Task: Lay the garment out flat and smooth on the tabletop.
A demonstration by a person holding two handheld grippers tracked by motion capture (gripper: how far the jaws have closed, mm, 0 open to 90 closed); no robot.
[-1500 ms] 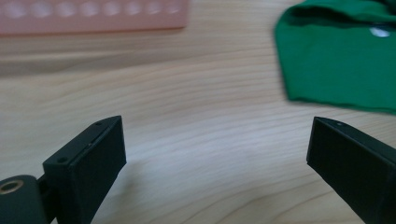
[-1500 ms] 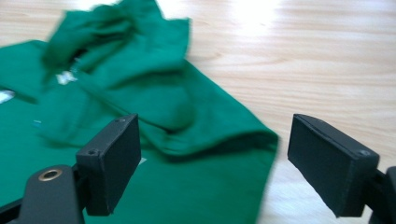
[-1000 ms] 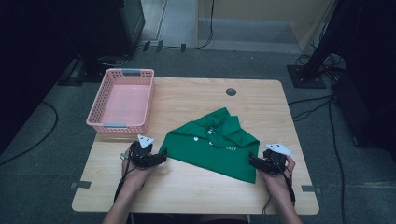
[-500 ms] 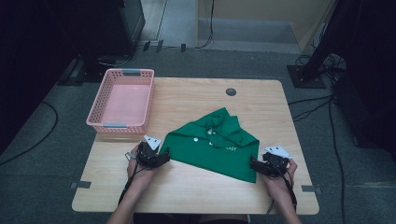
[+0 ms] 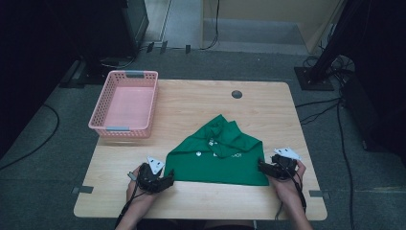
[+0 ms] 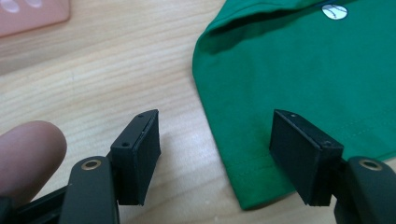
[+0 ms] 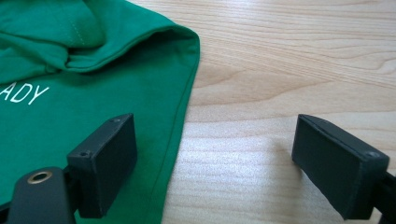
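The green shirt lies folded on the near half of the wooden table, between the two grippers. The left gripper sits at its near left corner with the jaws spread wide; in the left gripper view the hem corner of the shirt lies between the two jaws, which hold nothing. The right gripper is at the near right corner, its jaws also wide apart, one jaw over the cloth and the other over bare wood, with the shirt edge between them. A pink basket stands at the far left of the table, well apart from the shirt. A small dark round hole is near the far edge. Nothing lies between the grippers and the cloth.
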